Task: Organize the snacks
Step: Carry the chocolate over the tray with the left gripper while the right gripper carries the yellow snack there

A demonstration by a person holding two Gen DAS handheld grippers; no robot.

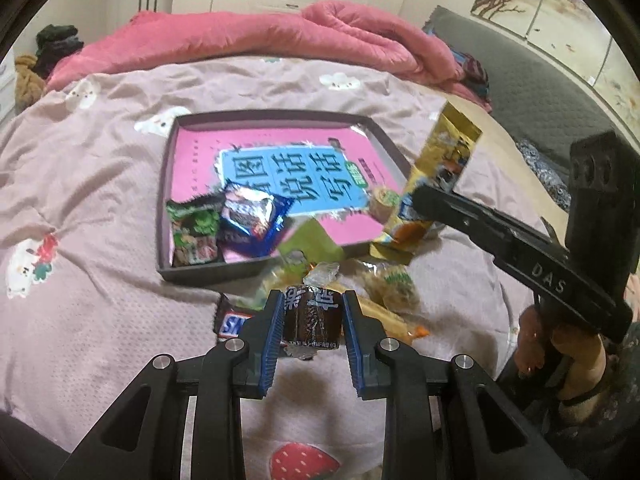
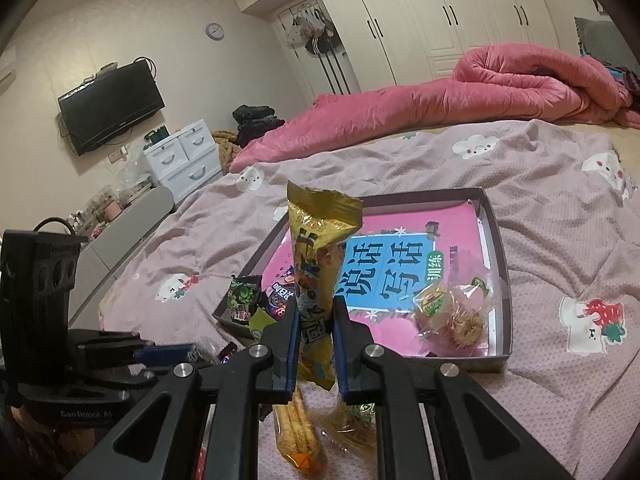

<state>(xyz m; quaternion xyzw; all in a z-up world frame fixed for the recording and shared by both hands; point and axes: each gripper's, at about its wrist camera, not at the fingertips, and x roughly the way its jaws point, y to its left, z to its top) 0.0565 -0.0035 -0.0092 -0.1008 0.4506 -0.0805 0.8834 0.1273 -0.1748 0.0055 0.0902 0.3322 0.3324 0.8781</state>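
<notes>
A dark shallow box with a pink and blue book in its bottom lies on the bed. In it are a green packet, a blue packet and a clear-wrapped cake. My left gripper is shut on a small dark brown wrapped snack, held above the loose pile in front of the box. My right gripper is shut on a tall yellow-gold snack packet, held upright at the box's near edge.
Loose snacks lie on the pink bedsheet in front of the box: a Snickers bar, a yellow biscuit pack, a clear-wrapped cake. A rolled pink quilt lies behind the box. White drawers and a TV stand at left.
</notes>
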